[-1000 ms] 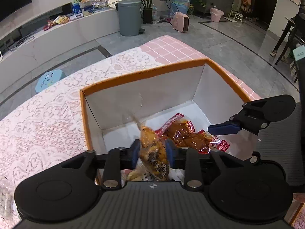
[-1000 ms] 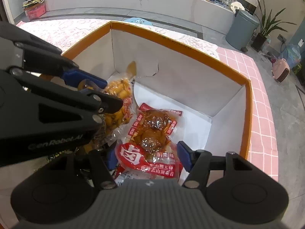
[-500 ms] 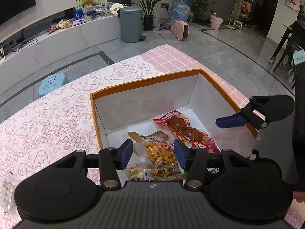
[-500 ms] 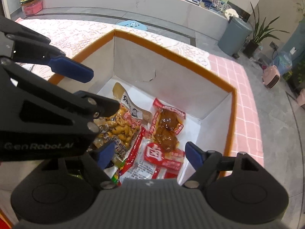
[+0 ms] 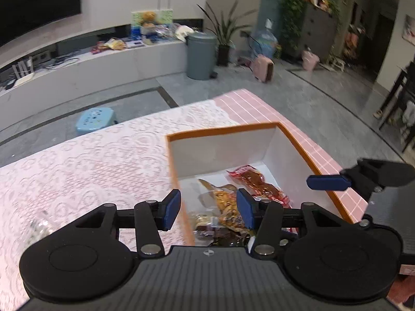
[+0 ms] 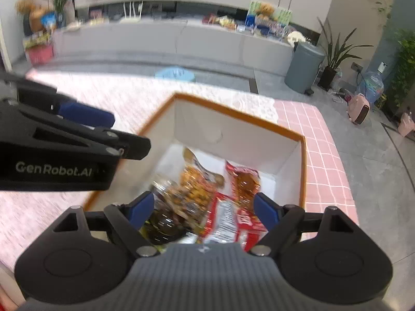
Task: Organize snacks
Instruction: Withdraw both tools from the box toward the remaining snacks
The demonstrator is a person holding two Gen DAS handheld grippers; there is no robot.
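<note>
You are holding both grippers above the orange-rimmed box (image 5: 298, 140), and neither one is carrying anything. Your left gripper (image 5: 208, 208) is standing about half open with nothing between its blue pads; what shows through the gap is only the box wall and the packets lying below. Your right gripper (image 6: 203, 207) is standing wider, its jaws likewise bare, with the snacks showing beneath them on the box floor.

The snacks themselves are sitting inside the box: a yellow-orange packet (image 6: 197, 184) near the middle, a red-edged packet of brown meat (image 5: 255, 181) toward the far right corner, a red-and-white packet (image 6: 233, 217) nearest you, and something dark and glossy (image 6: 160, 220) at the near left that is too blurred to name.

So a good part of the job is looking done, since several packets are already lying in the box. What is left you are not being shown clearly: the lace tablecloth (image 5: 90, 160) beside the box is looking bare except for a pale, blurred shape (image 5: 39, 229) at its left edge, which may be another item waiting for you
</note>
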